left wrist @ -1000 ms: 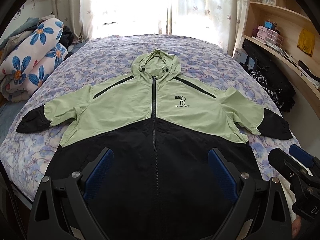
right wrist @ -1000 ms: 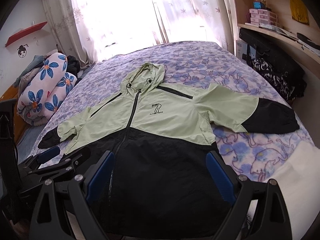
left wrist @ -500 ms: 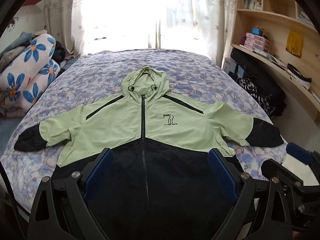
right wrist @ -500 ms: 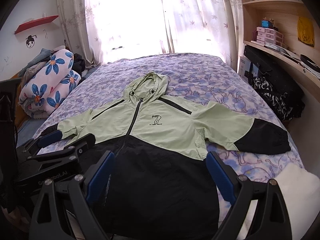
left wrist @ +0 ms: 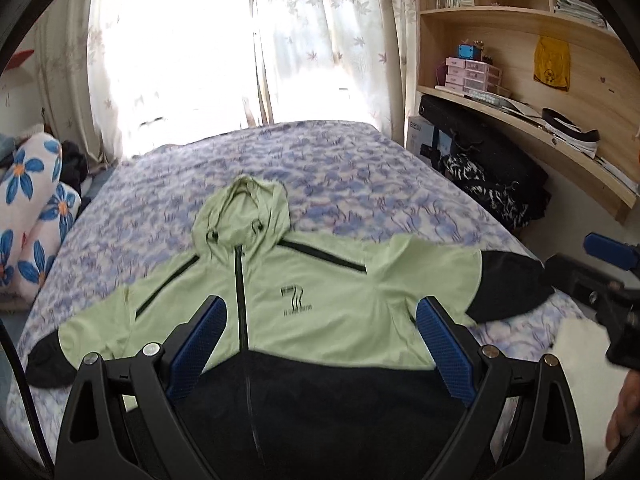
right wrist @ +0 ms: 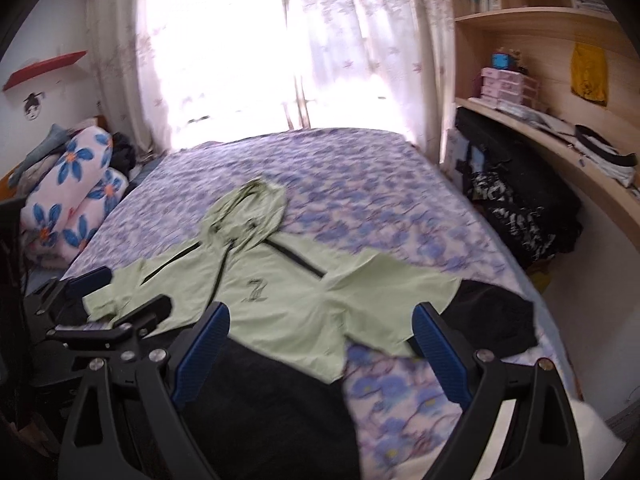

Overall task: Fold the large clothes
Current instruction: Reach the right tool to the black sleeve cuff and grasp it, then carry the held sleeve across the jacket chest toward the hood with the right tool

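A light green and black hooded jacket (left wrist: 320,308) lies flat and face up on the bed, zipped, sleeves spread to both sides, hood toward the window. It also shows in the right wrist view (right wrist: 280,296). My left gripper (left wrist: 320,340) is open and empty, held above the jacket's black lower half. My right gripper (right wrist: 320,344) is open and empty, above the jacket's lower right side. The right gripper also shows at the right edge of the left wrist view (left wrist: 604,276), near the black right cuff (left wrist: 508,284).
The bed (left wrist: 340,168) has a purple flowered sheet. Rolled flowered bedding (left wrist: 32,216) lies at the left. A wooden desk and shelves (left wrist: 520,120) and black bags (left wrist: 492,184) stand along the right. A curtained bright window (left wrist: 240,40) is behind.
Both grippers have risen and tilted up, so the jacket sits lower in both views and more of the window and shelves shows. The jacket has not moved.
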Demonstrator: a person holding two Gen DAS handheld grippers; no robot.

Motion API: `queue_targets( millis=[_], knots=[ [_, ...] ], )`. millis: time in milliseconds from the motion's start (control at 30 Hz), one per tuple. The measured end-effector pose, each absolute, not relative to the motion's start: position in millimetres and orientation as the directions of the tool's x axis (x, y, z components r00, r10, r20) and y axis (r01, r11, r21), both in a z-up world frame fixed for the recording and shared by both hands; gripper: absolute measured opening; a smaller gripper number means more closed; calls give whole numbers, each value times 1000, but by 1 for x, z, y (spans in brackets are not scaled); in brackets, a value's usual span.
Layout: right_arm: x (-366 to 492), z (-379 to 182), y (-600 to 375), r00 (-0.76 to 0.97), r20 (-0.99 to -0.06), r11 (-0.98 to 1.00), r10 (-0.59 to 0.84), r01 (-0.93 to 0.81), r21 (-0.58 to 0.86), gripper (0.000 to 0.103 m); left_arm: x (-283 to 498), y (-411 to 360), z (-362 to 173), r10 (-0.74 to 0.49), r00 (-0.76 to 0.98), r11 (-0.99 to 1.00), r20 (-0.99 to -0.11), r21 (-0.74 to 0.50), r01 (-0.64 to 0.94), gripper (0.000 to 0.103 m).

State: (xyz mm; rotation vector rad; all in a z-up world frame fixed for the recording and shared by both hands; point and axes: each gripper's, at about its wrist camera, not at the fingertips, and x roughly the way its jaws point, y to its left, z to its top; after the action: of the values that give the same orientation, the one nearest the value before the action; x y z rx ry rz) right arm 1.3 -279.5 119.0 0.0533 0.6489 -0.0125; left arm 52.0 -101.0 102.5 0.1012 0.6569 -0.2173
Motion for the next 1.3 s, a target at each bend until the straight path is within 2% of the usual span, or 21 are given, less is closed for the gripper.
queue_targets(
  millis=[133,233,333,467,633,700,900,1167,1233,1300],
  knots=[
    [31,120,-325,793,-606,992,-67,121,48,93,94,-132,101,-213,733,957,-646,13,290,95],
    [56,112,-361,766,-631,982,-124,185,32,93,125,-162,92,-201,741,949,-641,61,309,95],
    [82,97,-399,722,-671,968,-166,249,28,93,154,-183,80,-222,725,946,-652,37,323,95],
    [116,62,-453,622,-762,947,-179,319,37,81,184,-201,59,-219,743,954,-633,21,299,95],
    [142,2,-521,469,-860,910,-202,414,12,80,216,-221,27,-212,755,961,-620,7,276,95],
    [145,-20,-547,406,-886,889,-225,458,-16,80,229,-234,9,-195,736,962,-649,19,272,95],
    [140,-81,-607,232,-956,816,-180,578,-14,80,248,-266,-45,-185,644,956,-742,17,294,95],
    [131,-116,-622,188,-977,785,-98,619,41,80,245,-294,-76,-209,592,943,-778,1,334,95],
    [129,-120,-623,210,-974,778,-85,625,67,73,245,-297,-78,-205,586,942,-784,5,336,95],
    [128,-121,-621,204,-973,777,-105,627,48,45,245,-299,-81,-201,577,942,-792,4,335,95]
  ],
)
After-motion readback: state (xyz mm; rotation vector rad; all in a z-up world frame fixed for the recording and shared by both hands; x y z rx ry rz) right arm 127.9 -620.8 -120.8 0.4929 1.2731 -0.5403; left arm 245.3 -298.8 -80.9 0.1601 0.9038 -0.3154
